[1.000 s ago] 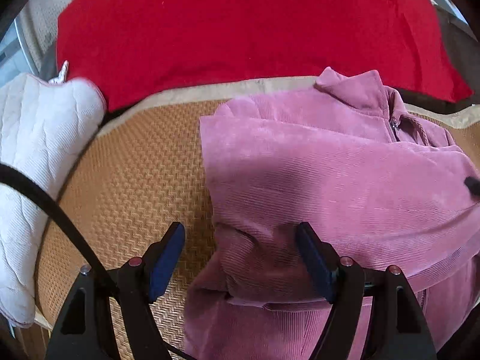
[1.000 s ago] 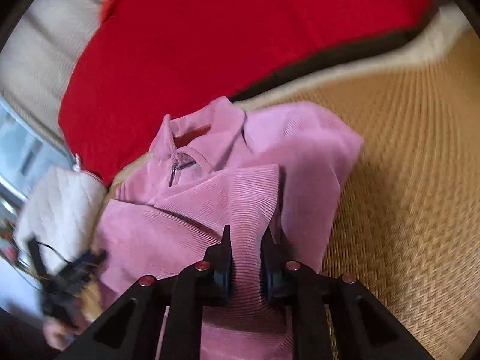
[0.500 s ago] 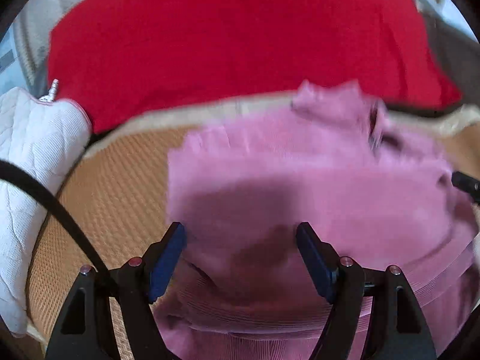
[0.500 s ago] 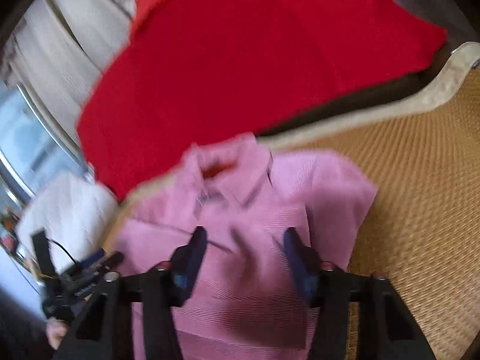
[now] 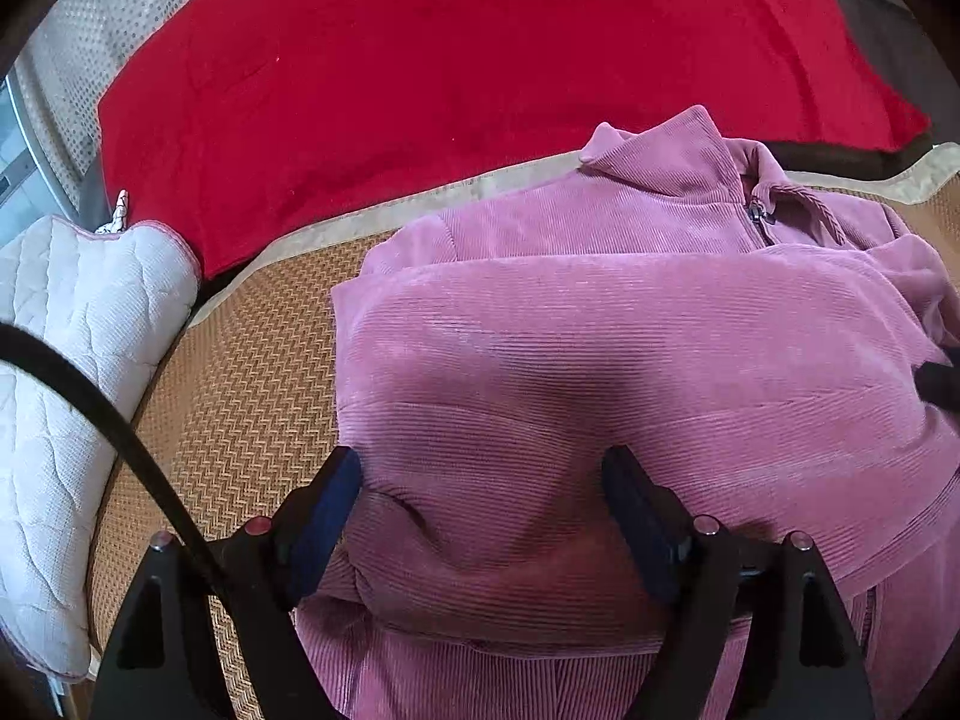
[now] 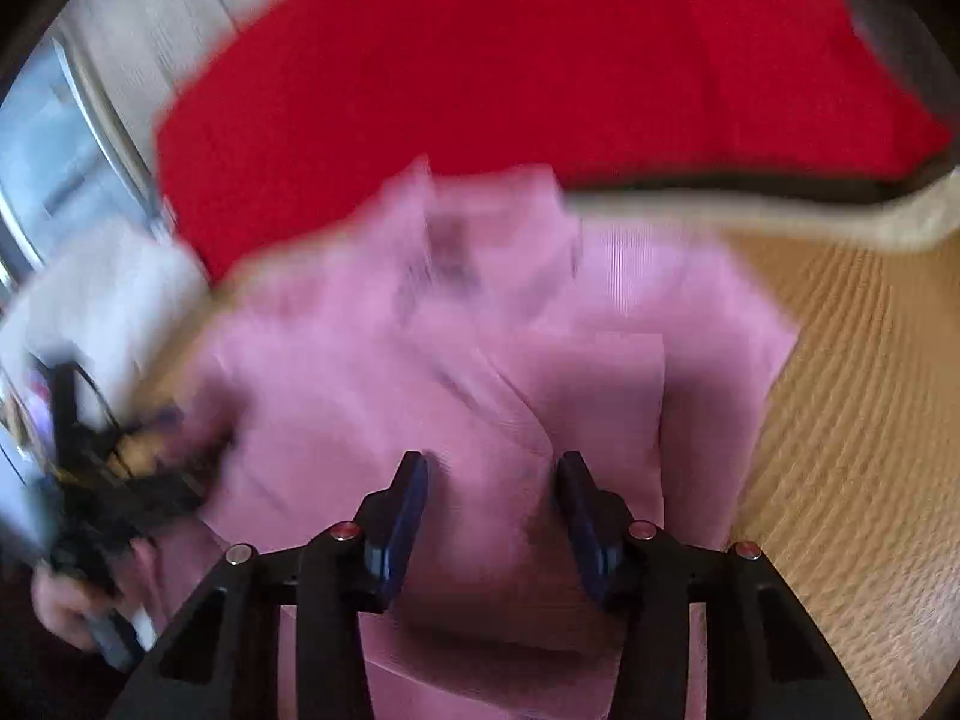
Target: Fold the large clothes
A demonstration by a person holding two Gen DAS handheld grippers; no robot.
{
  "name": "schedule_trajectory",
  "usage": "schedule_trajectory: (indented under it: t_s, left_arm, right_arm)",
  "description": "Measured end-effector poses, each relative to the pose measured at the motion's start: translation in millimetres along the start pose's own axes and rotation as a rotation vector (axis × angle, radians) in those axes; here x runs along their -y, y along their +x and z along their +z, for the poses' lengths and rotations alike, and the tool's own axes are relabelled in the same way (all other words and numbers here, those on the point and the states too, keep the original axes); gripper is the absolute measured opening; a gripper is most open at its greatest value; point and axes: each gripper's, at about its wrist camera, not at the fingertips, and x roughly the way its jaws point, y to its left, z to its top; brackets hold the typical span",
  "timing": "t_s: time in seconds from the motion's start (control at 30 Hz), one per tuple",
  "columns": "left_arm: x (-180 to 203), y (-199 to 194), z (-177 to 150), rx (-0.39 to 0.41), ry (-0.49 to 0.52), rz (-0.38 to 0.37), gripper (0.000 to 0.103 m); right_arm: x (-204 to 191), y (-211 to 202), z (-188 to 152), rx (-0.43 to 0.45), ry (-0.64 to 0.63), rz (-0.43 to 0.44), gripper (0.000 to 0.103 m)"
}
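Woven mat [image 5: 240, 396] carries our pink jacket [image 5: 600, 360]; our right gripper [image 6: 492, 468] has just opened, releasing its sleeve, while our left gripper [image 5: 480, 468] widened slightly, empty.

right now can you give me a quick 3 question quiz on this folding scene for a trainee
1. True or false: the pink corduroy jacket lies on a woven mat.
2. What lies beyond the jacket's collar? A) a red blanket B) a blue towel C) a wooden chair
3. Fill in: the white quilted pad sits to the ____ of the jacket in the left wrist view.

Key
1. True.
2. A.
3. Left.

The left gripper and the right gripper both stand with jaws apart over the jacket, gripping nothing; the right jaws have just been opening.
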Motion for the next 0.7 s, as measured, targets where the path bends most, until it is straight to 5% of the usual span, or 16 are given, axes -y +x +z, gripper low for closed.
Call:
schedule_trajectory:
  t_s: [0.3,0.4,0.5,0.7]
  left_arm:
    - [-0.2,8.8,1.1,0.016,0.001,-0.002,0.085]
    - [-0.3,10.2,1.6,0.019,0.001,0.002,0.087]
    - [-1.0,12.2,1.2,0.023,-0.005,0.013,0.093]
    - [-14.2,21.8,-1.1,-0.004,-0.129,-0.002,0.103]
  right_arm:
    - [-2.8,-27.1,2.9,0.082,-0.013,0.051,0.049]
    - [1.3,-8.5,-2.9,0.001,-0.019,0.015,0.049]
    - [-5.3,-11.4,-6.0,0.018,-0.070,-0.009,0.049]
    - [-10.4,-9.8,-9.2,0.029,-0.109,-0.036,0.049]
